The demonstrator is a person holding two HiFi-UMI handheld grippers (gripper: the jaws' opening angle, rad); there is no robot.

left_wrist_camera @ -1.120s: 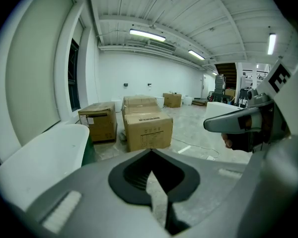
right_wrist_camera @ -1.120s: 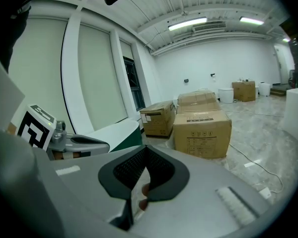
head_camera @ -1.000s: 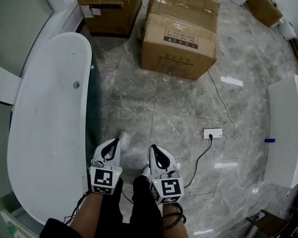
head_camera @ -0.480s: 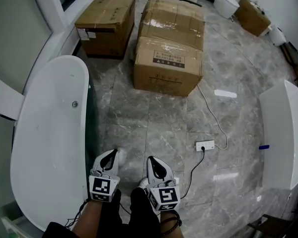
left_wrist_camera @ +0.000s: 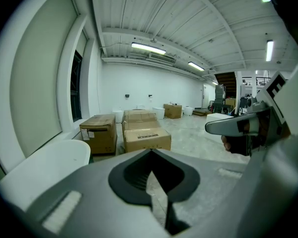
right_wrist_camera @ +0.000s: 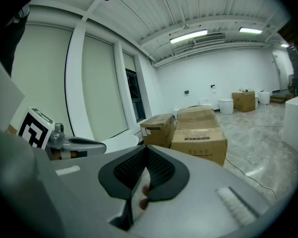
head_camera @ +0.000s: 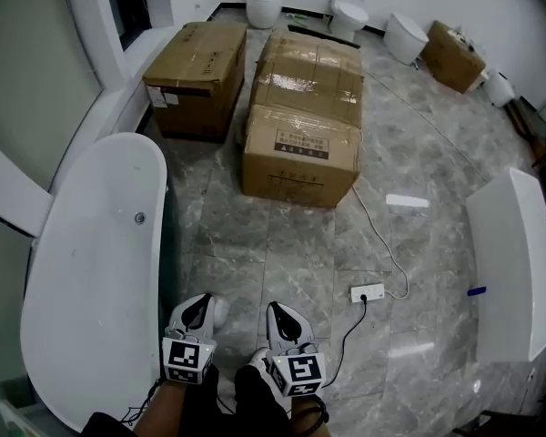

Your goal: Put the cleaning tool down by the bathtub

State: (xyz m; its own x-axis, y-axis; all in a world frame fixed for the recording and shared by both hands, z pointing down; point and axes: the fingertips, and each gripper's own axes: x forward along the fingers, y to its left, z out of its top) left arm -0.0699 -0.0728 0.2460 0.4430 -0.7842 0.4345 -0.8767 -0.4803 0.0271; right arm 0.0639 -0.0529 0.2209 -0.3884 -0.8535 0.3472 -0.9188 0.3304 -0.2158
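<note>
My left gripper (head_camera: pixel 198 304) at 7 o'clock, jaws together, right gripper (head_camera: pixel 285 313) at 6 (jaws likewise closed), bathtub (head_camera: pixel 91 271) at 9, cardboard boxes (head_camera: pixel 300 148) at 12.

Floor (head_camera: pixel 282 244): grey marble tiles | cardboard boxes: two large (head_camera: pixel 302 157) end to end at centre, one smaller (head_camera: pixel 195 80) left of them, one (head_camera: pixel 453 55) far right | toilets (head_camera: pixel 349 11): three, white, along the far wall | power strip (head_camera: pixel 367 292): white, on the floor, black cable (head_camera: pixel 346 335) plugged in | white fixture (head_camera: pixel 510 271): right edge, small blue item (head_camera: pixel 476 291) on its rim
</note>
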